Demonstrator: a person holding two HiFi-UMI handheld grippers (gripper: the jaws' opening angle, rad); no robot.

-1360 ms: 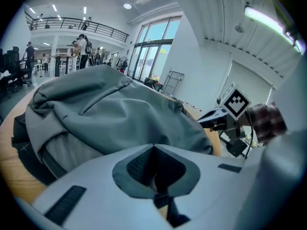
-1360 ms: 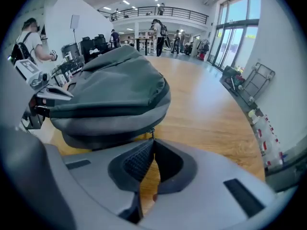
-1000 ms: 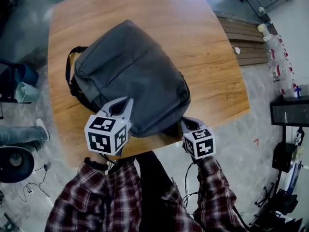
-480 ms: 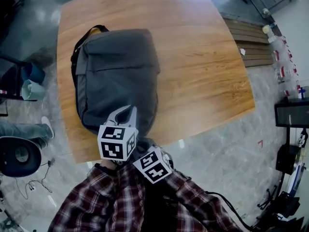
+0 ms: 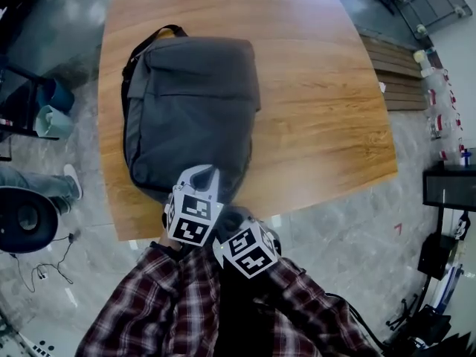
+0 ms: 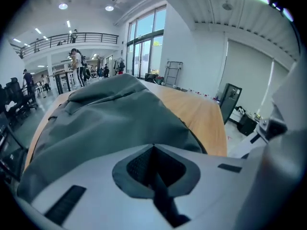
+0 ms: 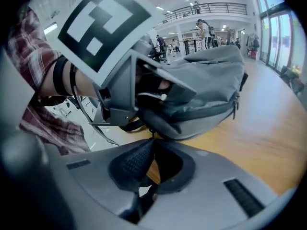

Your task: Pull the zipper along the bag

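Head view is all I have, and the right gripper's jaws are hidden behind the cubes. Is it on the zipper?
Observer: In the right gripper view, the right gripper has its jaws together on a thin dark tab at the bag's near corner. It looks like the zipper pull.
Operator: And the left one?
Observer: The left gripper has its jaws shut, tips right against the bag's near end. I can't tell whether fabric is pinched.
Operator: Which way does the zipper run?
Observer: From that corner a dark seam runs along the bag's side, away from the right gripper toward the far end.
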